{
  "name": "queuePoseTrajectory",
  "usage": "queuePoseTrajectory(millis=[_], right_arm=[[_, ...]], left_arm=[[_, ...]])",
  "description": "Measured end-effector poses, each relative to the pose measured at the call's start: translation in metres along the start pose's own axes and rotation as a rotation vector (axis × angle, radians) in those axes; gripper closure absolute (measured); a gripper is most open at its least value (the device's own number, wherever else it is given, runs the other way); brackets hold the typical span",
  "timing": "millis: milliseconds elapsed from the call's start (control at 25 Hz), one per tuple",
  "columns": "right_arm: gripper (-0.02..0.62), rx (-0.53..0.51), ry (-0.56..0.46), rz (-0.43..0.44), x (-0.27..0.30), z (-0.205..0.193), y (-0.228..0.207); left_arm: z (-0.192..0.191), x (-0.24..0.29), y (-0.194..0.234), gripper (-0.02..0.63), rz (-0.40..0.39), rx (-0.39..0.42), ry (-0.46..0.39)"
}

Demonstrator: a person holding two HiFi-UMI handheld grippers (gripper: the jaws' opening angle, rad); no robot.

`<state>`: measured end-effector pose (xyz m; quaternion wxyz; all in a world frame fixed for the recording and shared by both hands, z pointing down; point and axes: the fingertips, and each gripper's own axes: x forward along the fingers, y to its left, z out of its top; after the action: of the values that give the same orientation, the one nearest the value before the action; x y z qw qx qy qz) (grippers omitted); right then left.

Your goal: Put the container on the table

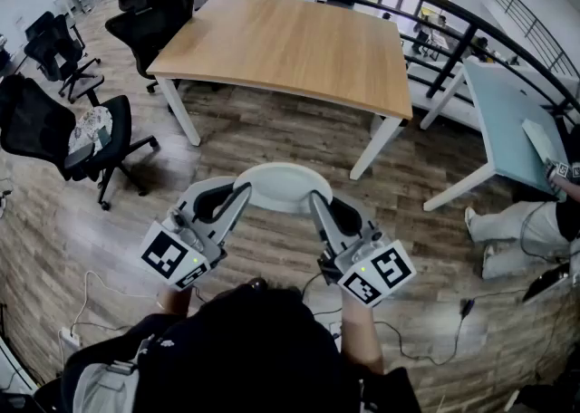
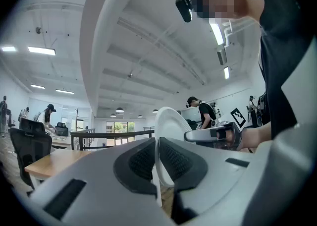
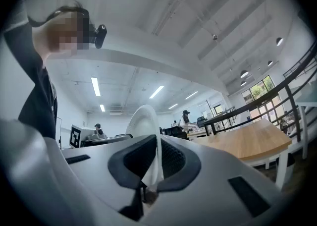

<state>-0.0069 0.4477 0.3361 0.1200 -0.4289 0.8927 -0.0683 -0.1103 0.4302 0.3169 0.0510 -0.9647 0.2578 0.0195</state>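
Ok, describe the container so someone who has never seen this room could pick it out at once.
Start at the big wooden table, then come nearer, above the plank floor. There the left gripper and right gripper each pinch one edge of the container. It is the only white, round, shallow dish around, and it hangs in the air.

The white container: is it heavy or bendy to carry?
Probably light: the container hangs from thin-rim pinches by the left gripper and right gripper. Its thin wall likely flexes somewhat. It looks smooth, so it may slip.
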Motion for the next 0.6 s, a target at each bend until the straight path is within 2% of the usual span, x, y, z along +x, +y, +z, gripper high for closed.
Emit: queuePoseTrajectory(millis=[360, 600], right_arm=[[0.569, 0.016, -0.01, -0.008, -0.015, -0.001, -0.008], [0.569, 0.008, -0.025, -0.059, -0.041, 0.007, -0.025]], left_arm=[[-0.002, 0.009, -0.013, 0.575, -0.002, -0.001, 0.009], [-0.001, 0.034, -0.034, 0.575, -0.052, 0.001, 0.001]])
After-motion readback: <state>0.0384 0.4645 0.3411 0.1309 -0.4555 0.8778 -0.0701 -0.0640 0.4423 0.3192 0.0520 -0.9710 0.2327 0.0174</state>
